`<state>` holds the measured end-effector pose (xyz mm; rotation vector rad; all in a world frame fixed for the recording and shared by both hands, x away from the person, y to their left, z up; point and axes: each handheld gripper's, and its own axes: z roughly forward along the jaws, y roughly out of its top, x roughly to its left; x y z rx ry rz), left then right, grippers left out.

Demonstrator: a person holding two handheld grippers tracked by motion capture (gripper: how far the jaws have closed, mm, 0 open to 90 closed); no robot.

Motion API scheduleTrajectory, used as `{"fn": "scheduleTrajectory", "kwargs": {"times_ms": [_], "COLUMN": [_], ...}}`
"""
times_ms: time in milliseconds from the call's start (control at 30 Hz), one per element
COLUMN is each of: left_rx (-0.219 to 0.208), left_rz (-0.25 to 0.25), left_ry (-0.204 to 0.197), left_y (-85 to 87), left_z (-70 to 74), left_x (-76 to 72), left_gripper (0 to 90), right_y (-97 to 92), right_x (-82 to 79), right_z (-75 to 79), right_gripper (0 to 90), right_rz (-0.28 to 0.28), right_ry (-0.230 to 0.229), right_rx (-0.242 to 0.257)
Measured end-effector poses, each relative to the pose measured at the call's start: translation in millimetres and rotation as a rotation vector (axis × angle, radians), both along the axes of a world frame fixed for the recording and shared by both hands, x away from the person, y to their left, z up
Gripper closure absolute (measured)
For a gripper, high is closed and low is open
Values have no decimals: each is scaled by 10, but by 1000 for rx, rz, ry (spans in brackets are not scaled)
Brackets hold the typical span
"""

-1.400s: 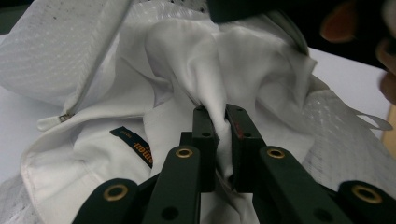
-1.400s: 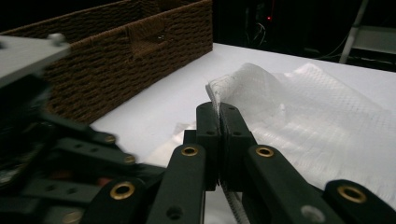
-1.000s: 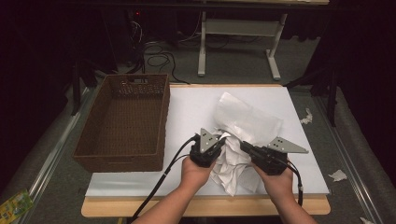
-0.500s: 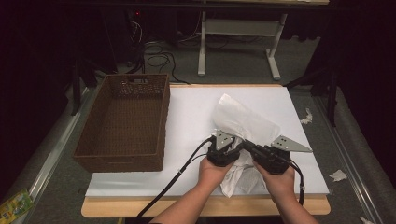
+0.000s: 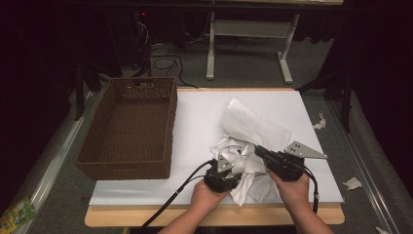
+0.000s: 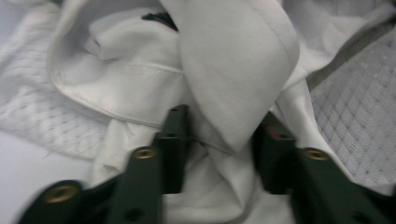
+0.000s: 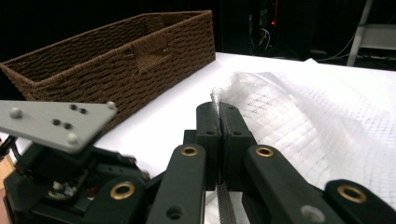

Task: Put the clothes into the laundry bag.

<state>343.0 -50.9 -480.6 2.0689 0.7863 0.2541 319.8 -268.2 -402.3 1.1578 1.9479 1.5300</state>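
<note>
On the white table (image 5: 195, 122), high view: one crumpled white garment (image 5: 253, 131) lies right of centre, its near part bunched between the two hands. Left gripper (image 5: 228, 168) sits low at the bunched cloth; its jaw tips are buried in folds and hard to make out. Right gripper (image 5: 260, 152) points left into the cloth from the right hand (image 5: 292, 187); its tips are likewise lost in white. Brown wicker basket (image 5: 126, 163) stands at the table's left, well apart from the garment.

Left gripper view: left gripper (image 6: 222, 140) stands partly spread, a thick fold of the garment (image 6: 233, 60) between its jaws; these have just been closing. Whether the pads press the fold cannot be told. Frame is blurred; jaw bases are cut off at the bottom edge.

Right gripper view: right gripper (image 7: 218, 108) is pressed together, pinching a mesh edge of the garment (image 7: 299, 121). Left gripper's grey plate (image 7: 56, 122) shows at lower left, the basket (image 7: 116, 60) behind it, its far end cut off.
</note>
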Motion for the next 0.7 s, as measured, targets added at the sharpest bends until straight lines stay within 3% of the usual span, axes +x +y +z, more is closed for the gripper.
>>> {"fn": "scheduleTrajectory", "kwargs": {"times_ms": [100, 300, 333, 400, 467, 567, 700], "left_rx": [-5, -56, -56, -55, -28, -19, -32], "left_rz": [6, 82, 118, 129, 123, 93, 53], "left_ry": [-9, -38, -51, -64, -88, -97, -115], "left_y": [-4, 280, 435, 509, 644, 615, 416], "left_z": [4, 67, 138, 183, 322, 381, 396], "left_x": [-6, 14, 21, 17, -23, -68, -101], "left_gripper": [796, 815, 815, 815, 814, 807, 809], "right_y": [8, 90, 128, 160, 240, 245, 201], "right_x": [6, 26, 19, 9, -18, -10, 8], "right_z": [-10, -40, -25, -7, 30, 22, 3], "right_gripper": [889, 889, 889, 889, 889, 889, 889], "right_rz": [-2, 27, 47, 57, 67, 65, 43], "right_ry": [5, 17, 29, 22, -4, -3, 7], "right_rx": [2, 11, 38, 39, 19, 12, 15]}}
